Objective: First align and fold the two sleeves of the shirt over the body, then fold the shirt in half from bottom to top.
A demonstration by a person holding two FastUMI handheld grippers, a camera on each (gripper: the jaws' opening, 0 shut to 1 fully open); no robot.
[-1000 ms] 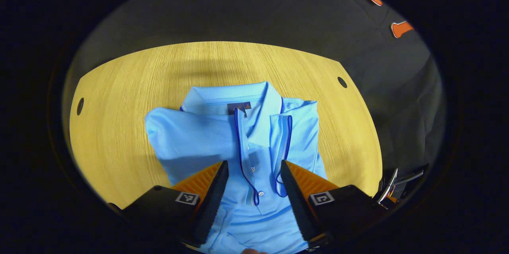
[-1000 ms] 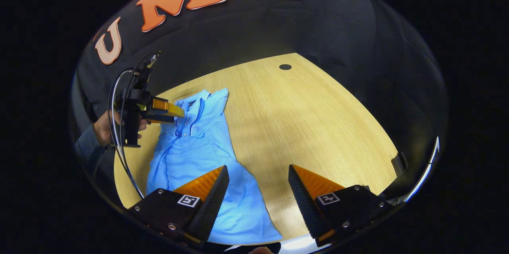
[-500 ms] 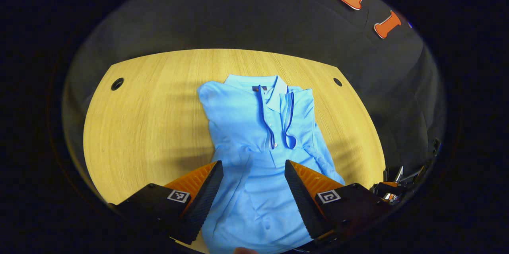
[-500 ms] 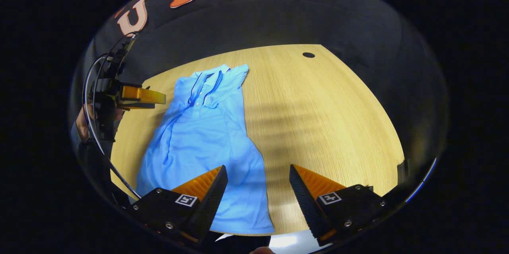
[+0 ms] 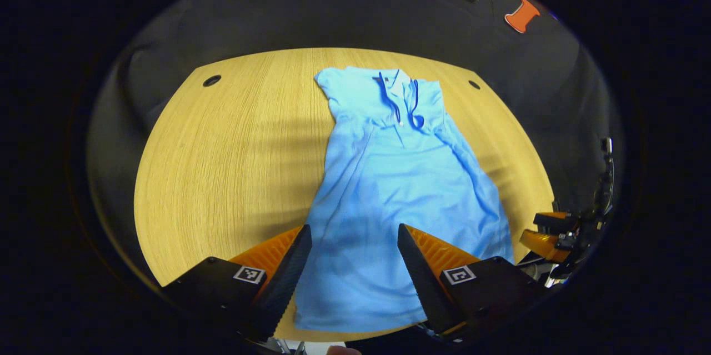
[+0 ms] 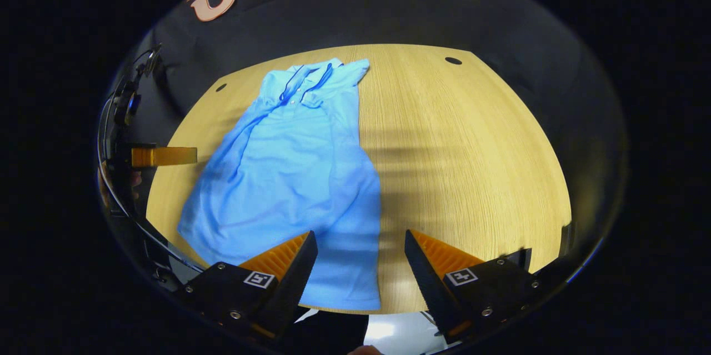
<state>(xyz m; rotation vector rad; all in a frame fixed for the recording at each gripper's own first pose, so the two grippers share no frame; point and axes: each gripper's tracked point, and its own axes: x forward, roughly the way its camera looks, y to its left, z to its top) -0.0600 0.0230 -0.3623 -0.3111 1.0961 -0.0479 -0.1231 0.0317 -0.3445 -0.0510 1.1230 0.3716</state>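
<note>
Light-blue shirt [image 5: 389, 188] lies flat on the wooden counter [image 5: 222, 166], hem nearest, collar [image 5: 397, 85] at the far end. Left hand-held gripper [image 5: 354, 266]: fingers spread, empty, hovering above the hem. Right hand-held gripper [image 6: 360, 266]: fingers spread, empty, over the hem's right corner. Both sleeves folded over the body; dark-blue trim along the placket. Counter has small round holes [image 5: 211, 80] near the far edge.
</note>
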